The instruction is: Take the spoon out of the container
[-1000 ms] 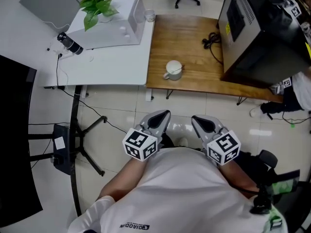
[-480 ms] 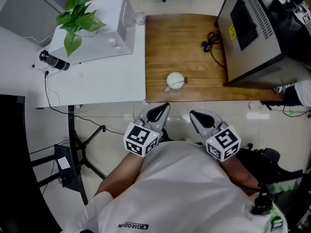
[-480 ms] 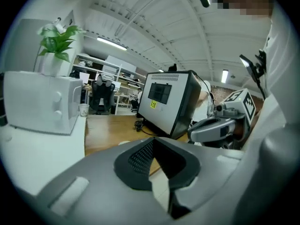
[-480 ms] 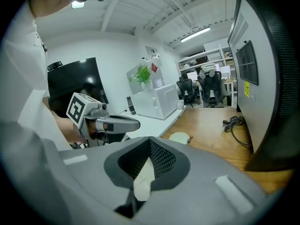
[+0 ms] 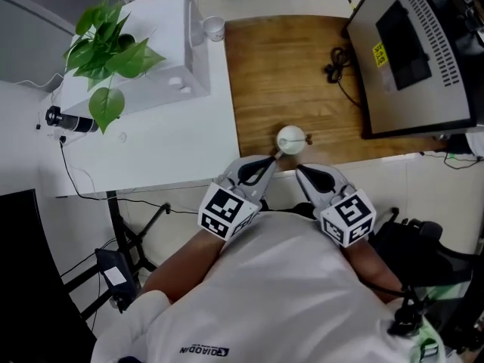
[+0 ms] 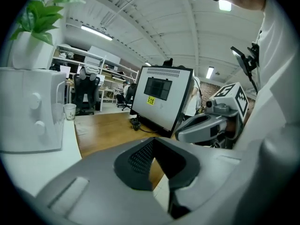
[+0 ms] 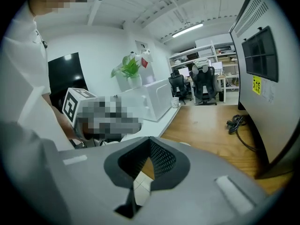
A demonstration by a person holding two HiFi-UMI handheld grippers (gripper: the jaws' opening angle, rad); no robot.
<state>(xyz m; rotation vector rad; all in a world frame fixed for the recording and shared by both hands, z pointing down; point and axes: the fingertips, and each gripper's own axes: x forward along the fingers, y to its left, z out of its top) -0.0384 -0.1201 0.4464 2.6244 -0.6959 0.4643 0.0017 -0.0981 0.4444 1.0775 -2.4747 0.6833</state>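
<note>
The left gripper and right gripper have fingers pressed together, holding nothing, with the cup at 12 o'clock.

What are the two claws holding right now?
Nothing. The left claw and the right claw are both shut and empty.

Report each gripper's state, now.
Left gripper: closed, holding nothing.
Right gripper: closed, holding nothing.
</note>
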